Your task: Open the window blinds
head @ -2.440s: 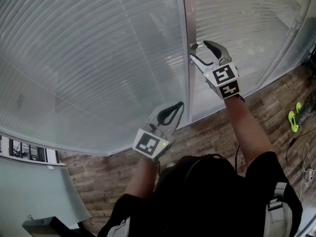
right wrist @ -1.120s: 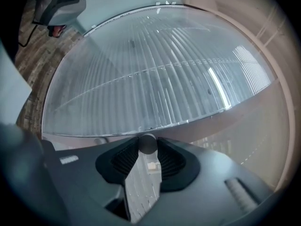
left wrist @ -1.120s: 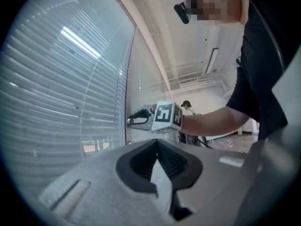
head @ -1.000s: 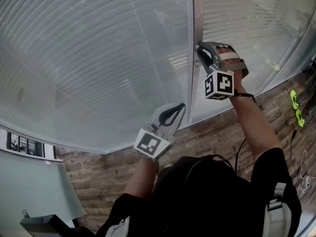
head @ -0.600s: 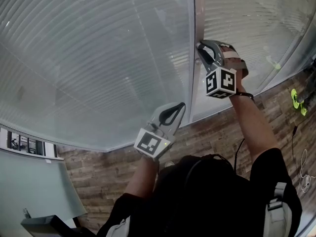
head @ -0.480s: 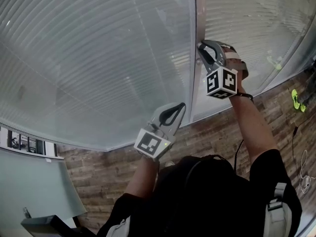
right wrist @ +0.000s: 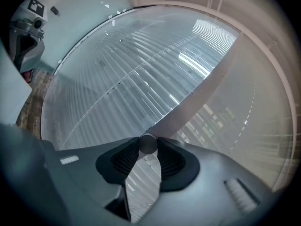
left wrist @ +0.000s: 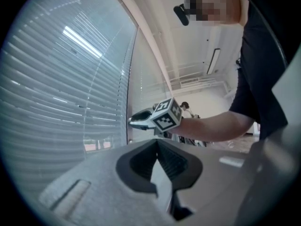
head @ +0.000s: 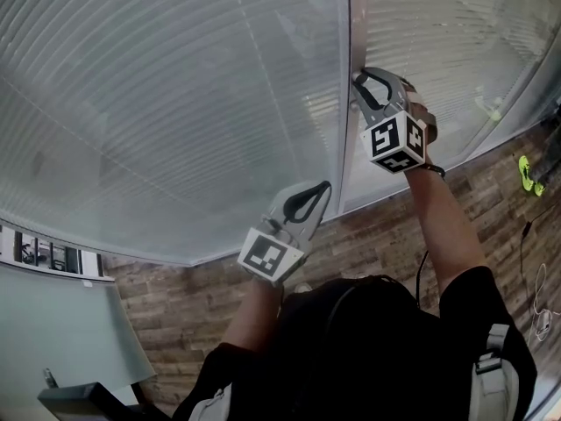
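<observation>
Window blinds (head: 175, 103) fill the glazed panels ahead. Nearest, the left gripper (head: 323, 187) hangs with its jaws together, empty. Farther right, the right gripper (head: 358, 82) pinches a small round knob (right wrist: 147, 143) on the mullion (head: 344, 147). Turning it seems the step in hand, and it likely needs more wrist roll. The head view hides the knob, and glare blurs the slat tilt.

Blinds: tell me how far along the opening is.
Done: the right gripper has its fingers closed on the small round knob on the window frame. In hand: that knob, presumably to be twisted. Left: the blinds look mostly shut, slats close together either side of the frame, so the opening itself is not yet done. The left gripper hangs shut and empty.
</observation>
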`<state>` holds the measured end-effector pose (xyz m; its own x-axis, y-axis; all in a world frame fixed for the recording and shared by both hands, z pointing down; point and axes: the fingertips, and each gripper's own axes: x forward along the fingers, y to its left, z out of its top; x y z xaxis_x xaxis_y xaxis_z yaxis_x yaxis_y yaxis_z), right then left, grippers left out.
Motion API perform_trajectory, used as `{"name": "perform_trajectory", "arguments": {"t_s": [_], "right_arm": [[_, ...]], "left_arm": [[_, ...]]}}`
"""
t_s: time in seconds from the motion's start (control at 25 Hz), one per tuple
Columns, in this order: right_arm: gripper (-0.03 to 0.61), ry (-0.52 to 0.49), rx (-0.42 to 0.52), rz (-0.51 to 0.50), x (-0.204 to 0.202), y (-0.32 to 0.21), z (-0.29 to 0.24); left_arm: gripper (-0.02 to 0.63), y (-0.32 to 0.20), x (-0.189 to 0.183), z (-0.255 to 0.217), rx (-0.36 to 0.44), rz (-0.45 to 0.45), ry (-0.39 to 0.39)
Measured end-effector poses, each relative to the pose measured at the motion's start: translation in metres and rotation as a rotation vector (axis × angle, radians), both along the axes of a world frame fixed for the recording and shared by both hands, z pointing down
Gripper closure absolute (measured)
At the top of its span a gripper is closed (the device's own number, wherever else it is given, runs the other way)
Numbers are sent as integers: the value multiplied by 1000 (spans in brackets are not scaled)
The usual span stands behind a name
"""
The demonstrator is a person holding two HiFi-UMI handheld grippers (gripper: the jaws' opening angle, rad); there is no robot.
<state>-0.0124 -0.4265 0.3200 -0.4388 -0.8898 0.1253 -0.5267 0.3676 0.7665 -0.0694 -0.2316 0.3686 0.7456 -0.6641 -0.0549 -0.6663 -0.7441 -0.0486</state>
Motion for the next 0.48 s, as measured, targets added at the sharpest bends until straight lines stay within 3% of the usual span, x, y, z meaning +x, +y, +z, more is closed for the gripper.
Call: {"name": "perform_trajectory", "arguments": {"t_s": [0.2, 0.48], "right_arm": [[449, -64, -28, 5, 1, 1, 0], [449, -229, -86, 20, 4, -2, -3]], "left_arm": [[609, 0, -5, 4, -6, -8, -1], [610, 0, -6, 4, -6, -5, 4]]}}
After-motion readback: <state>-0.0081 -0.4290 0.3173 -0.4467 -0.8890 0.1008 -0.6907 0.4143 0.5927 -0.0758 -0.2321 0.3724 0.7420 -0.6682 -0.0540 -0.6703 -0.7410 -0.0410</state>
